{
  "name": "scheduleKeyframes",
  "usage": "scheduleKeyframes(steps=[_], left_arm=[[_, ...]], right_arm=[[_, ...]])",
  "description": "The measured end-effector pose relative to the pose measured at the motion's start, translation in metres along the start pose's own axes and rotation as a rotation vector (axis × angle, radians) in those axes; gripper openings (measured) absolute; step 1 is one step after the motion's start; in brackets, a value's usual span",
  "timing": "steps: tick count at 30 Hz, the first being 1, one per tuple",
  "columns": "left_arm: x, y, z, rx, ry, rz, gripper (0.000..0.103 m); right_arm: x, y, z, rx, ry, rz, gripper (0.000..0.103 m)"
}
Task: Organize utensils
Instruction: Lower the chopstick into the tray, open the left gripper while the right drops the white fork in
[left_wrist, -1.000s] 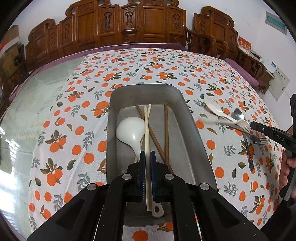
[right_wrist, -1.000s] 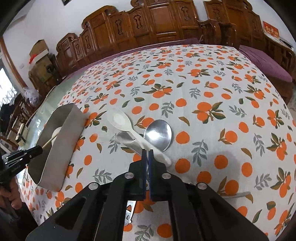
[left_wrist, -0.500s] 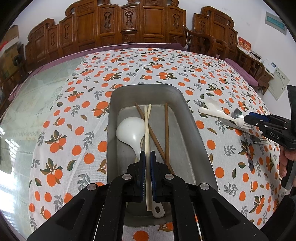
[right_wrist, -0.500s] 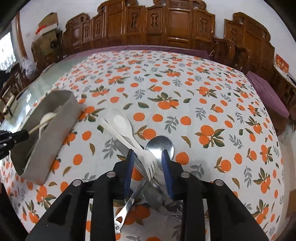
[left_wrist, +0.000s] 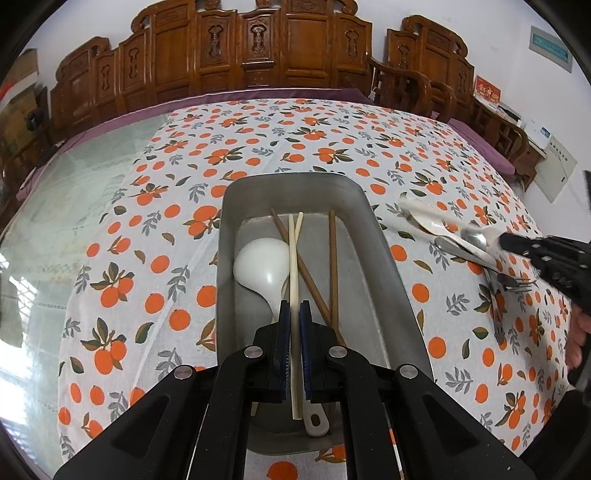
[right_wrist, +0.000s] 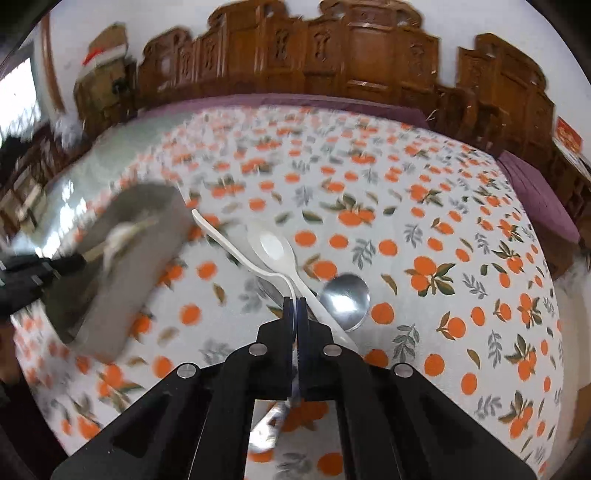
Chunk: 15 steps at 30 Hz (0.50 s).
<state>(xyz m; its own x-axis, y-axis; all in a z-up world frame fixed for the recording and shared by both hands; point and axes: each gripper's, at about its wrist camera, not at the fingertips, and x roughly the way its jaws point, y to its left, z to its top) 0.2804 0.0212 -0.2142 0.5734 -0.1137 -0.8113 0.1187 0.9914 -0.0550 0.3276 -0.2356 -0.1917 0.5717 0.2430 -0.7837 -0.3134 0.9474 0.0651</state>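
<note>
While the metal tray (left_wrist: 373, 236) holds a white ladle (left_wrist: 264, 264) and brown chopsticks (left_wrist: 333, 266), the left gripper (left_wrist: 294, 328) pinches a pale chopstick (left_wrist: 293, 295) over it; right of the tray, the right gripper (right_wrist: 294, 314) clamps a white utensil handle (right_wrist: 236, 249) above white spoon (right_wrist: 275, 247), steel spoon (right_wrist: 345, 299), fork (left_wrist: 517, 282)

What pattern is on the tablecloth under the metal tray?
White tablecloth printed with oranges and grey-green leaves; clearest in the left wrist view.

No legible text or labels anywhere.
</note>
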Motion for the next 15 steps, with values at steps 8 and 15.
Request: scheduleKeyframes(steps=[8, 15], left_arm=[[-0.02, 0.011, 0.004, -0.01, -0.042, 0.006, 0.005], [-0.043, 0.03, 0.006, -0.02, -0.087, 0.025, 0.005]], right_arm=[[-0.015, 0.057, 0.007, 0.053, -0.015, 0.076, 0.003], [0.005, 0.11, 0.016, -0.021, 0.015, -0.005, 0.003]])
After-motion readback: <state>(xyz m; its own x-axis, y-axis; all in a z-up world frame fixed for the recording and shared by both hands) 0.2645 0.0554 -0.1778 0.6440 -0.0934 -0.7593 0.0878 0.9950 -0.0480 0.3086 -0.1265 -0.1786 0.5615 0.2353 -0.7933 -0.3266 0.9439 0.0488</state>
